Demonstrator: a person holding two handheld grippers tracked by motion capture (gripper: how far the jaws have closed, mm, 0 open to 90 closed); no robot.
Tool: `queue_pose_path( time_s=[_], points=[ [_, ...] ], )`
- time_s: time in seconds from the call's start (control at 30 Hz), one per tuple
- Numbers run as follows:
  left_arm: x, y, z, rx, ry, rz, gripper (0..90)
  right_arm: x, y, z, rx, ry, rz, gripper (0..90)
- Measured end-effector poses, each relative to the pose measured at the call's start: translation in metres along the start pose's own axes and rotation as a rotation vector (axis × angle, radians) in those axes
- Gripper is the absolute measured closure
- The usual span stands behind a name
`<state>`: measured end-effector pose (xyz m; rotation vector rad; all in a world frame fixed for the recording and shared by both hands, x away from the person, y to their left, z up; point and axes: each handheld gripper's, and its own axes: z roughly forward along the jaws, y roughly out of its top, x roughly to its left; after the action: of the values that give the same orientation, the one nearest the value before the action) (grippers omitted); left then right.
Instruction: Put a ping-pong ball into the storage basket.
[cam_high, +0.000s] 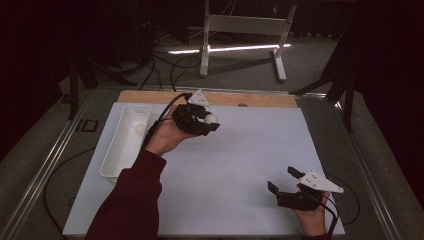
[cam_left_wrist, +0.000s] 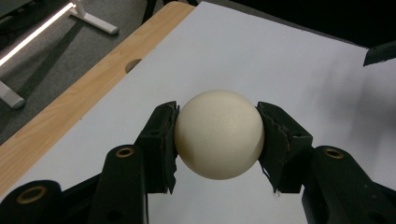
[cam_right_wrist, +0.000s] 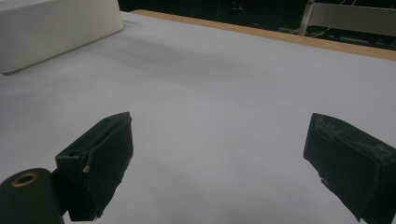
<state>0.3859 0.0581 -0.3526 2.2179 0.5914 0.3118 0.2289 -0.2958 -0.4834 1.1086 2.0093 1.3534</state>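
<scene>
Nearest the person, the right gripper (cam_high: 286, 181) rested on the white table (cam_high: 250, 165) with its jaws wide apart and nothing between them. Farther off, the left gripper (cam_high: 206, 121) was clamped on a pale ball (cam_left_wrist: 218, 134), held above the table just right of the white tray (cam_high: 114, 155), where another ball (cam_high: 139, 128) lay. This looked like the carrying step; next, the ball probably needed moving over the tray and a gentle release.
</scene>
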Motion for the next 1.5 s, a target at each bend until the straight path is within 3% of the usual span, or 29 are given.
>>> queue_pose_path(
  time_s=[0.57, 0.83, 1.1, 1.5],
  points=[
    [0.010, -0.018, -0.018, -0.030, 0.012, -0.033, 51.3, 0.002, 0.001, 0.000, 0.000, 0.003, -0.001, 7.7],
    [0.012, -0.024, -0.025, -0.010, 0.025, -0.029, 51.4, 0.002, 0.000, 0.002, 0.002, 0.002, -0.002, 7.7],
    [0.017, -0.032, -0.038, -0.022, 0.049, -0.036, 51.3, 0.001, 0.000, 0.001, 0.003, -0.004, -0.001, 7.7],
    [0.019, -0.037, -0.043, -0.031, 0.061, -0.040, 51.4, 0.000, 0.000, 0.000, -0.001, -0.006, 0.000, 7.7]
  ],
)
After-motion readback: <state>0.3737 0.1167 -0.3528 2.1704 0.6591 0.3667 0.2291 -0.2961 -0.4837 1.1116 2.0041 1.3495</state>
